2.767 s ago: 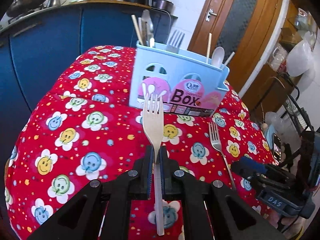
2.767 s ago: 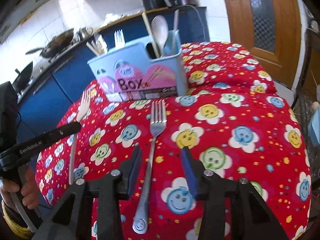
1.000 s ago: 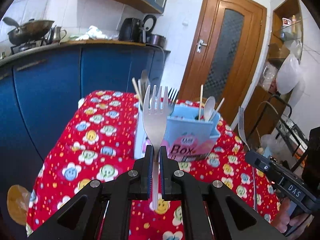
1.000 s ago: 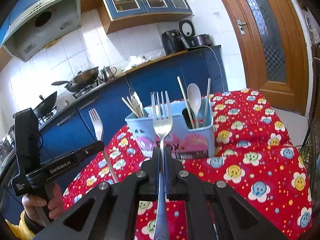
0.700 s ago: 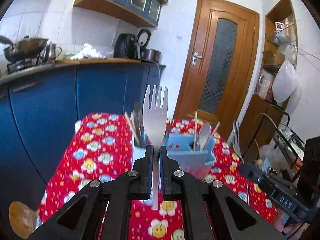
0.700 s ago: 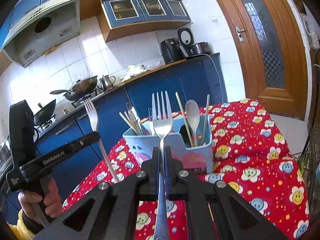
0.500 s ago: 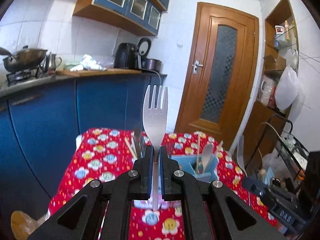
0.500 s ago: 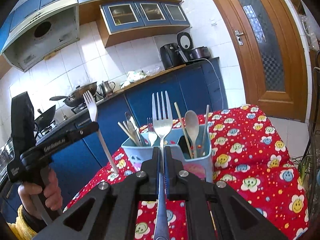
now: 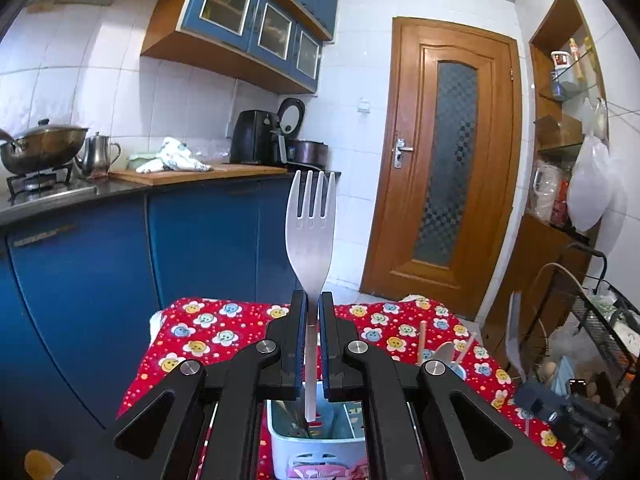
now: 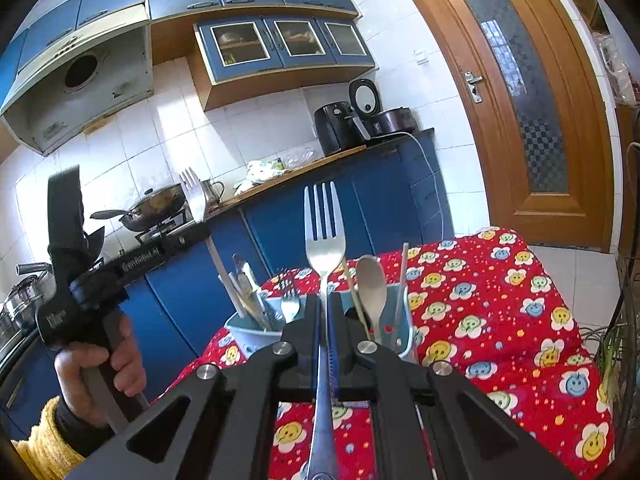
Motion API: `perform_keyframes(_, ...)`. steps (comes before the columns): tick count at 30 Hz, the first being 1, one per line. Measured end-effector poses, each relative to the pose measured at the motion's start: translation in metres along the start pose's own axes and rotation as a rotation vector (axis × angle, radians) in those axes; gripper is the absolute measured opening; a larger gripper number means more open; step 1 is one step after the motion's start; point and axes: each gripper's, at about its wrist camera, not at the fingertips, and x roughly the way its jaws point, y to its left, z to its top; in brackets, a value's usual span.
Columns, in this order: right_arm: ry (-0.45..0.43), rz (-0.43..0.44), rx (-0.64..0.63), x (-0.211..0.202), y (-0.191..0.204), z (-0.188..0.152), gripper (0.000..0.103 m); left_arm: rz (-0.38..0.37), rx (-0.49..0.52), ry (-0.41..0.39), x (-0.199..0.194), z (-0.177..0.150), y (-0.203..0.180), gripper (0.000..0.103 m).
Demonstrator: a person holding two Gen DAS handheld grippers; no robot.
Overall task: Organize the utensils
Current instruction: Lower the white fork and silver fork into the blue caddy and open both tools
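Forks stand upright in both tongs: the left gripper (image 9: 313,308) is clamped on a pale fork (image 9: 310,224) just above the blue utensil box (image 9: 316,440), and the right gripper (image 10: 324,312) is clamped on a steel fork (image 10: 325,240) nearer than that box on the red flowered tablecloth (image 10: 500,320).

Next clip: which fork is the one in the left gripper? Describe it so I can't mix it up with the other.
Start at the red smiley-flower tablecloth and the light blue utensil box on it. Two forks are held tines-up above that box. The left gripper holds the pale matte fork, broad and flat with short tines, unlike the shiny metal fork with long tines in the right gripper.
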Motion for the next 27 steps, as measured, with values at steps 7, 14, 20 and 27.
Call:
perform_keyframes(7,-0.072,-0.025,-0.003,0.020,-0.009,0.014,0.005,-0.005,-0.016,0.053,0.023,-0.018,0.005,0.006)
perform_keyframes(14,-0.146,-0.048,-0.058,0.049,-0.011,0.025,0.005,-0.004,-0.020,0.071,0.035,-0.031,0.008,0.006)
perform_keyframes(20,-0.180,-0.087,-0.109,0.076,-0.013,0.022,0.005,-0.010,-0.022,0.082,0.039,-0.039,0.006,0.006)
perform_keyframes(27,-0.190,-0.089,-0.146,0.090,-0.012,0.010,0.005,-0.015,-0.030,0.091,0.047,-0.045,0.007,0.006)
